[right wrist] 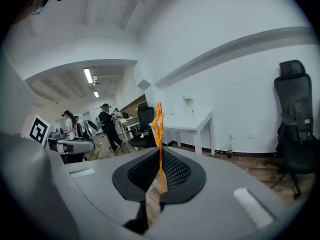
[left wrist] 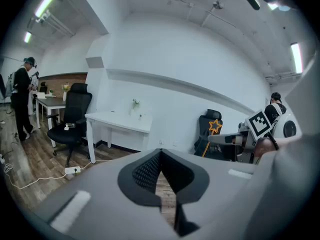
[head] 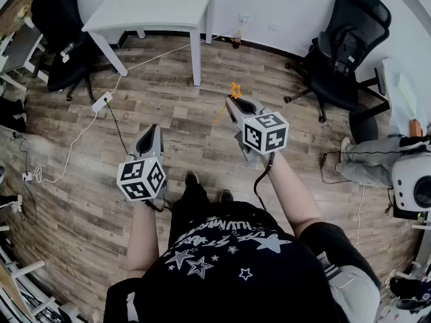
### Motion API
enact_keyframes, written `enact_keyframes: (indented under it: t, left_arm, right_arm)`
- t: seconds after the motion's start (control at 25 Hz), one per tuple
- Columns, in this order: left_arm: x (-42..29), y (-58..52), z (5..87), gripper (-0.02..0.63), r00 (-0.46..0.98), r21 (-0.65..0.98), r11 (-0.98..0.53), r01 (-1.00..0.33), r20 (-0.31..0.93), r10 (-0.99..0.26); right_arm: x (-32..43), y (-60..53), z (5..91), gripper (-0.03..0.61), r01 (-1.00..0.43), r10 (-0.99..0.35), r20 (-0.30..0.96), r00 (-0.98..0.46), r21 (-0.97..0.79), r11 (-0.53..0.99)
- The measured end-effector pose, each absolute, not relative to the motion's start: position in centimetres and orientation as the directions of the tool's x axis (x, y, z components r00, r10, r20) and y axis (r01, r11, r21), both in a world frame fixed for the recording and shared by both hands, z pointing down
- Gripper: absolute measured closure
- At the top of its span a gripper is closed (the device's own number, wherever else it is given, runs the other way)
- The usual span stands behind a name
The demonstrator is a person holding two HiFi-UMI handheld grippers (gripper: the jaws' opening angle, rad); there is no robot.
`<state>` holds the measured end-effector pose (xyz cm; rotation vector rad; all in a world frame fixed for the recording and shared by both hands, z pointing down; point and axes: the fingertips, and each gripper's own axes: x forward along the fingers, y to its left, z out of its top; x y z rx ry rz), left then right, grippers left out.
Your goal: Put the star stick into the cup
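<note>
Bright, even indoor light fills all three views, coming from ceiling strip lamps [left wrist: 44, 5] that blow out to pure white with a slight halo. Pale walls bounce it around, so shadows on the wooden floor [head: 168, 113] are soft and faint. Both claw views bend strongly like a fisheye: straight wall lines bow, and the corners fall off into black vignette. Up close, the grey bodies of the left claw [left wrist: 160, 151] and right claw [right wrist: 161, 151] are smooth and out of focus, while the room behind is sharper. The orange star stick [right wrist: 158, 120] stands out clearly against the white wall. The head view curves at its edges, with no motion blur.
</note>
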<state>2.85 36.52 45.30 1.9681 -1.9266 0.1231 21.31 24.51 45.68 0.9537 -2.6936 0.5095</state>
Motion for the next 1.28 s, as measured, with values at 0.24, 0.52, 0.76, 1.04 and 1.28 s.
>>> enact_keyframes:
  t: [0.24, 0.52, 0.76, 1.04, 1.28]
  left_arm:
    - [2.3, 36.0, 45.0, 0.612, 0.031, 0.192, 0.033, -0.981, 0.32, -0.947]
    - [1.7, 35.8, 45.3, 0.612, 0.02, 0.19, 0.046, -0.981, 0.331, -0.943]
    - [0.5, 34.6, 46.4, 0.612, 0.03, 0.202, 0.041, -0.979, 0.338, -0.94]
    - [-4.8, 30.8, 46.8, 0.612, 0.069, 0.242, 0.017, -0.97, 0.341, -0.937]
    - [-9.1, 26.6, 45.0, 0.612, 0.105, 0.23, -0.033, -0.973, 0.31, -0.945]
  right_arm:
    - [21.1, 24.3, 45.9, 0.551, -0.635, -0.548, 0.34, -0.764, -0.246, 0.732]
    - [20.8, 23.8, 46.1, 0.551, -0.634, -0.545, 0.341, -0.766, -0.254, 0.731]
    - [19.7, 22.6, 47.2, 0.551, -0.639, -0.543, 0.357, -0.76, -0.259, 0.725]
    - [14.3, 18.8, 46.6, 0.549, -0.658, -0.571, 0.339, -0.748, -0.267, 0.704]
    - [10.1, 15.4, 43.6, 0.549, -0.677, -0.615, 0.284, -0.736, -0.269, 0.686]
